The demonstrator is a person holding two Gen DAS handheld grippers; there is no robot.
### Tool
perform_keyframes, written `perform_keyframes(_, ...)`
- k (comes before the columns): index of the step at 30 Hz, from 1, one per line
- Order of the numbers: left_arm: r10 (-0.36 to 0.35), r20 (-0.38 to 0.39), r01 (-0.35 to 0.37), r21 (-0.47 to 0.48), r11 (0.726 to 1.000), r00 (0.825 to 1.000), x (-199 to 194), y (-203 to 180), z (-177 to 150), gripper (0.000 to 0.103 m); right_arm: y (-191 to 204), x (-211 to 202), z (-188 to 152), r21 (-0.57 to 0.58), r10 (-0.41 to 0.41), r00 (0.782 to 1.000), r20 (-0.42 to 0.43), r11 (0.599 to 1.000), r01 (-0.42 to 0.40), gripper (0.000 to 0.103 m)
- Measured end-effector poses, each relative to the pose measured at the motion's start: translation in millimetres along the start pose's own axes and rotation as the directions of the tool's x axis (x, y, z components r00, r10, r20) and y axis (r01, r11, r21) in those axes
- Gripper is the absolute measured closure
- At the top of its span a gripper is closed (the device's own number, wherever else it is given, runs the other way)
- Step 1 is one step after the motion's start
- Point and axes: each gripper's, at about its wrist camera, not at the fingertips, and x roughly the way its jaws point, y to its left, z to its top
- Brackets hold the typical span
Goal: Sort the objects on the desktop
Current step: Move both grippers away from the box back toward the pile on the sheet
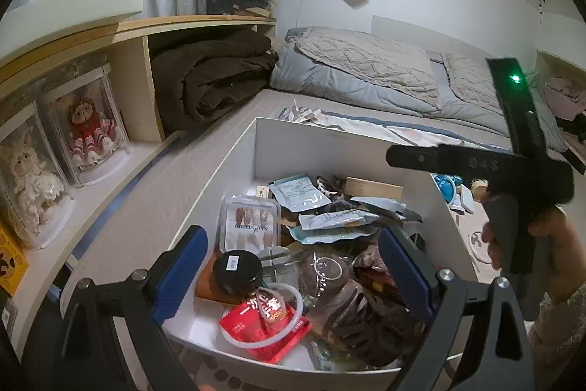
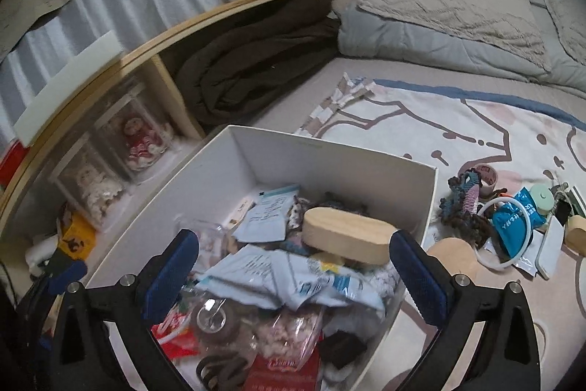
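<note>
White storage box (image 2: 329, 149), on the bed rug: already heaped with sachets, a wooden oval block (image 2: 348, 237), a brown claw hair clip (image 1: 362, 314) and a red packet (image 1: 263, 325), so sorting looks well advanced. Left outside, right of the box: crocheted toy (image 2: 465, 204), blue pouch (image 2: 512, 222), white ring (image 2: 503, 233). Left gripper (image 1: 289, 277) and right gripper (image 2: 293, 277): both spread wide, empty, above the box.

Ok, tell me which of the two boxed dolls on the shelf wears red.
The red-dressed doll is the one nearer the folded brown blanket; the cream-dressed doll stands in the case beside it, farther from the blanket.
</note>
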Motion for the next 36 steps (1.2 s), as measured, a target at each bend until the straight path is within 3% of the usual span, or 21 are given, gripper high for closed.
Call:
perform_keyframes(14,0.004,0.016,-0.005,0.004,1.0,1.0,-15.7,-17.6,0.6,0.008,12.5,-72.9,-31.0,-0.123,-0.041,0.991,0.129,0.991,0.057,0.0)
perform_keyframes(16,0.005,0.021,-0.005,0.006,1.0,1.0,-17.8,-22.1,1.3,0.001,11.6,-82.3,-34.9,-0.136,-0.053,0.988,0.144,0.988,0.073,0.0)
perform_keyframes(36,-0.014,0.067,0.012,0.031,0.999,0.998,-34.2,-74.6,8.1,0.0,-17.3,-155.8,-62.9,-0.129,-0.117,0.956,0.269,0.979,0.156,0.0)
